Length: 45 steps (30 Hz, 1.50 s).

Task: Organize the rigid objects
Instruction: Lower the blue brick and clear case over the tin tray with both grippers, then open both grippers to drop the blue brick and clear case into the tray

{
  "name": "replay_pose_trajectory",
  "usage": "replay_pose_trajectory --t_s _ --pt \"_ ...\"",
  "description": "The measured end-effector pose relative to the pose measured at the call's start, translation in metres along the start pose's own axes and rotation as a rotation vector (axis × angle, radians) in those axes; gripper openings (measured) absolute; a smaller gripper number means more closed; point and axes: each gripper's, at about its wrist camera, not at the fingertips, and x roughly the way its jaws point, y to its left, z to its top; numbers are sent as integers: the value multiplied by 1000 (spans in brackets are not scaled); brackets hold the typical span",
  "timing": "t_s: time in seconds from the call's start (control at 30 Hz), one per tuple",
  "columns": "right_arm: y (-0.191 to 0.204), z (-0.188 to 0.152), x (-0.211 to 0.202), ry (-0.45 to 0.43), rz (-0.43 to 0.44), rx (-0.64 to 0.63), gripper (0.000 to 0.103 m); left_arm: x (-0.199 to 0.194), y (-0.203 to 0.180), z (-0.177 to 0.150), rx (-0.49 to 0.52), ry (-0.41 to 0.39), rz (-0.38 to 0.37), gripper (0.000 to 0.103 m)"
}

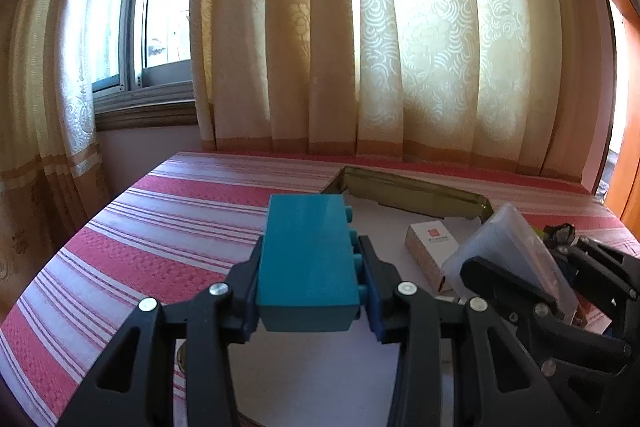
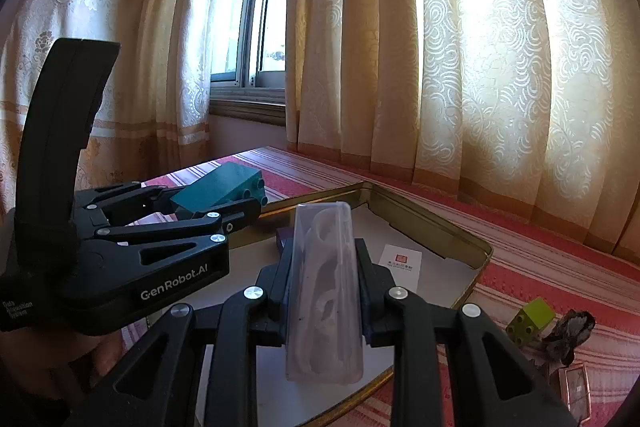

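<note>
My left gripper [image 1: 310,267] is shut on a teal building block [image 1: 308,259], studs facing right, held above the near left part of a shallow gold-rimmed tray [image 1: 416,191]. The same block [image 2: 218,189] and the left gripper [image 2: 224,207] show at the left of the right wrist view. My right gripper [image 2: 322,267] is shut on a clear plastic case [image 2: 324,291] with something white inside, held over the tray [image 2: 452,231]. In the left wrist view that case [image 1: 508,255] and the right gripper [image 1: 520,287] appear at the right. A small white box [image 1: 430,247] lies inside the tray.
A red and white striped cloth [image 1: 160,227] covers the table. Right of the tray lie a lime green block [image 2: 532,319], a dark clip [image 2: 570,335] and a copper-framed piece [image 2: 576,387]. Curtains [image 1: 360,47] and a window hang behind the table's far edge. A dark purple item [image 2: 286,237] sits in the tray.
</note>
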Motion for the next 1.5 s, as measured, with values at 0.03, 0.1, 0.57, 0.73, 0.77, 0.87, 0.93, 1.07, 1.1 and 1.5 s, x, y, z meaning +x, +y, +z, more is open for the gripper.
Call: replay_pose_trajectory --t_s 0.03,0.1,0.57,0.73,0.77,0.87,0.93,1.07,1.1,1.5 --pt "-1 1 2 4 2 3 28 2 1 1 1 8 -3 41" --pt "-2 3 3 9 6 10 28 4 1 3 4 22 -10 41" --pt "-34 30 36 96 40 107 28 23 -6 13 71 113 -18 41" --pt "-38 35 50 140 36 113 28 27 -10 15 102 134 -14 41" --pt "-38 36 51 144 34 112 28 28 -11 15 110 140 -13 41" --pt "-34 41 56 159 36 98 28 29 -12 15 124 150 -12 41" --pt "-32 43 58 163 38 87 28 30 -13 14 130 153 -8 41" --pt "-29 42 64 177 44 80 28 33 -13 13 131 163 -3 41" --pt "-29 41 65 183 46 78 28 34 -13 12 134 166 -1 41" --pt "-30 37 54 161 29 56 63 12 -10 13 128 88 64 86"
